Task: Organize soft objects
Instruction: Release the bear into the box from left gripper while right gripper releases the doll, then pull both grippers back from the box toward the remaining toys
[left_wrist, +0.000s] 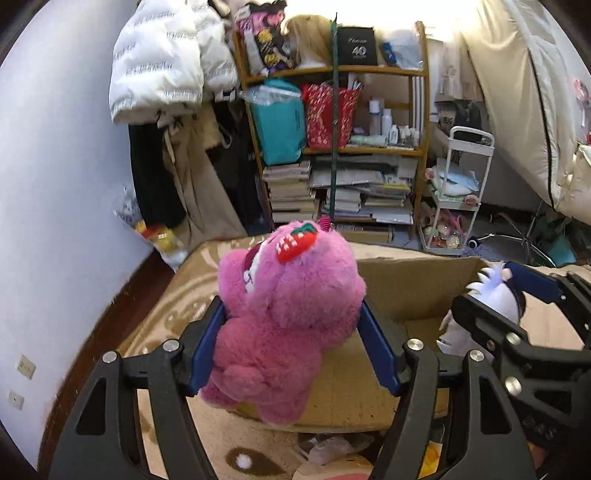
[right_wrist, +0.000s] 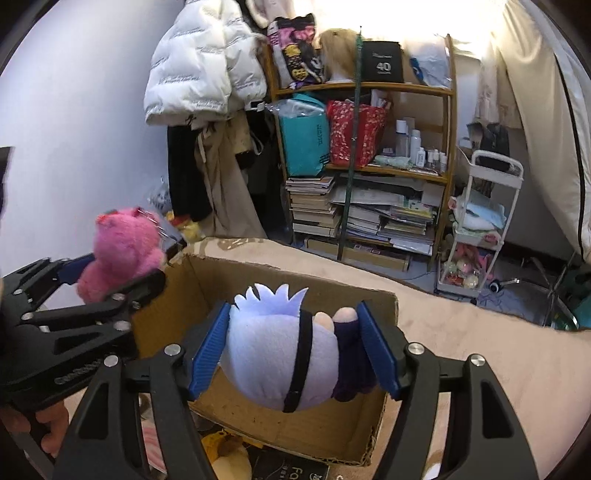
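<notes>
Cluttered bookshelf (left_wrist: 340, 147) behind, cardboard box (right_wrist: 258, 417) below: left gripper (left_wrist: 291, 343) clamps the pink plush bear (left_wrist: 288, 321), right gripper (right_wrist: 295, 354) squeezes the white-haired plush doll (right_wrist: 273, 354), both above the box.

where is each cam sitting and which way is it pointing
Left wrist: on the left gripper, facing the bookshelf; its fingers clamp the pink bear over the cardboard box; right gripper shows.
Right wrist: on the right gripper, same facing; fingers clamp the white-haired doll; left gripper and a bare hand show.
Shared: box, shelf, both toys.
</notes>
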